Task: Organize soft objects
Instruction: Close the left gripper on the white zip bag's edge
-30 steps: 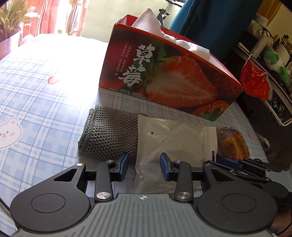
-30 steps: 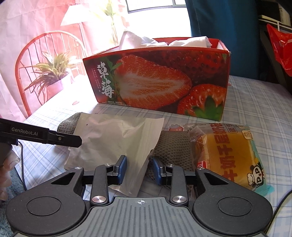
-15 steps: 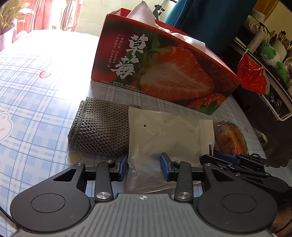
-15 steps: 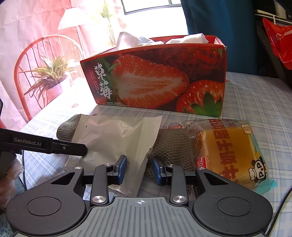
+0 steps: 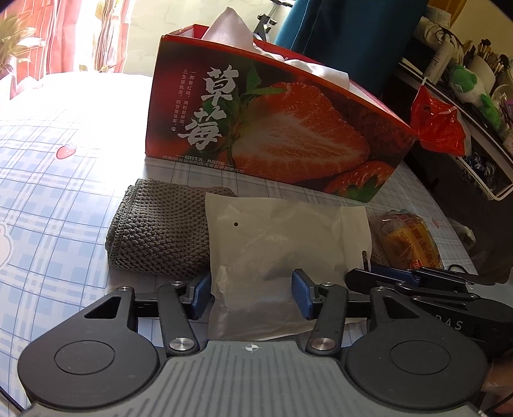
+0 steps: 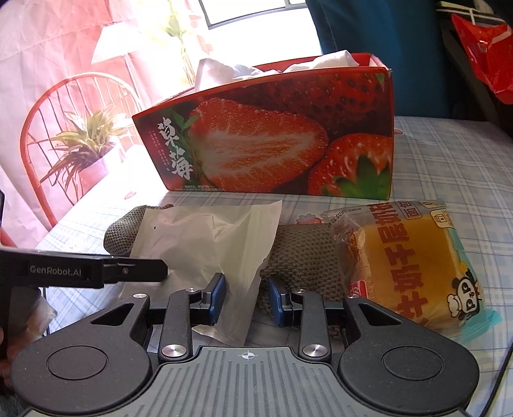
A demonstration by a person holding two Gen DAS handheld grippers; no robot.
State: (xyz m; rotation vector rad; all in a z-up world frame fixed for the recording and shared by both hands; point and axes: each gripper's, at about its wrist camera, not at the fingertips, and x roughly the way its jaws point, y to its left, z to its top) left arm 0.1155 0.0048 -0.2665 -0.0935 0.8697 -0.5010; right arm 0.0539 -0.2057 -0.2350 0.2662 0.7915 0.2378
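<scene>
you are working over a table laid with a pale blue and white checked cloth (image 5: 61, 205) printed with small strawberries, bright sun washing out its far left side. beyond it hang red-pink curtains (image 6: 64, 48), a red wire-backed chair (image 6: 41, 106) stands with a spiky green potted plant (image 6: 83, 144) seen through it, and a dark teal fabric (image 5: 352, 35) hangs behind the table. on your right a cluttered shelf (image 5: 465, 73) carries a crumpled red plastic bag (image 5: 436, 125).

the biggest thing on the cloth is a red cardboard box printed with cut strawberries (image 5: 282, 128), open at the top with white tissue-like paper (image 5: 231, 29) sticking out. just in front of it lies a folded grey knitted cloth (image 5: 160, 231). a flat white translucent plastic pouch (image 5: 282, 234) lies across that cloth, and a clear-wrapped yellow sponge cake with orange lettering (image 6: 413, 256) rests at the cloth's right end.

your left gripper (image 5: 251, 296) has its blue-padded jaws opening, the near edge of the pouch between them but not pinched. your right gripper (image 6: 245, 298) sits part open around the pouch's near corner and the grey cloth's edge, pads not pressing on either.
</scene>
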